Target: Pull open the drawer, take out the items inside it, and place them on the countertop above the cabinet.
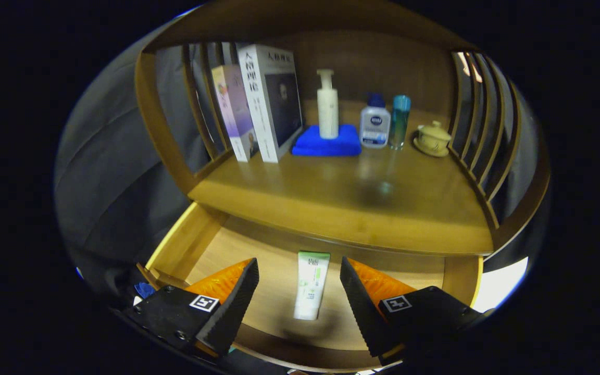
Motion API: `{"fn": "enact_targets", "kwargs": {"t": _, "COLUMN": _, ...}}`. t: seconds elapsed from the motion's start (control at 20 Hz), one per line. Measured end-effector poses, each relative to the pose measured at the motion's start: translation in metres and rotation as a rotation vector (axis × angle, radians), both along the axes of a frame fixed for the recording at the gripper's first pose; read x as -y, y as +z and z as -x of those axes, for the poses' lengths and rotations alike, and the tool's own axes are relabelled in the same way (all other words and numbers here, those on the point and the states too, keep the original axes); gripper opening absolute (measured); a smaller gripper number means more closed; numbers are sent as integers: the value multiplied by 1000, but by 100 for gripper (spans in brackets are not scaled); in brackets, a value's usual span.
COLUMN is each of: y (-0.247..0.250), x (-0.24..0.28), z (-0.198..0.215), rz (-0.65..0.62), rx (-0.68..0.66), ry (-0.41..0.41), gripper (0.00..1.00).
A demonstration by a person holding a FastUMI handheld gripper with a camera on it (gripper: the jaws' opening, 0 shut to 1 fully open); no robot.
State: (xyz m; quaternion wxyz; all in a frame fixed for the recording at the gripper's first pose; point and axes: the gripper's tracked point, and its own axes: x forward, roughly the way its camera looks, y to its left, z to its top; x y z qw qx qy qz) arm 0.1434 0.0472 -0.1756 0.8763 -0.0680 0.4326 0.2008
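Note:
The wooden drawer (185, 245) stands pulled open below the countertop (341, 198). A white tube with a green cap end (310, 285) lies flat on the drawer floor, lengthwise, right between my fingers. My gripper (299, 284) hovers over the drawer, open, with a finger on each side of the tube and a gap between each finger and it. The tube's near end lies level with the fingertips (245, 286).
On the countertop stand two books (258, 104), a white pump bottle (327, 107) on a blue folded cloth (327, 143), a small clear bottle with a blue cap (374, 122), a teal glass (400, 120) and a lidded cup on a saucer (433, 138). Slatted wooden sides (474, 130) flank it.

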Motion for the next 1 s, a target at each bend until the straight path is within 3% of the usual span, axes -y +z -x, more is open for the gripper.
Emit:
{"fn": "enact_targets", "kwargs": {"t": 0.35, "y": -64, "x": 5, "z": 11, "rz": 209, "rx": -210, "ry": 160, "gripper": 96}}
{"fn": "enact_targets", "kwargs": {"t": 0.6, "y": -93, "x": 4, "z": 12, "rz": 356, "rx": -253, "ry": 268, "gripper": 98}}
{"fn": "enact_targets", "kwargs": {"t": 0.75, "y": -105, "x": 1, "z": 13, "rz": 378, "rx": -305, "ry": 283, "gripper": 96}}
{"fn": "enact_targets", "kwargs": {"t": 1.0, "y": -113, "x": 1, "z": 5, "rz": 362, "rx": -405, "ry": 227, "gripper": 95}}
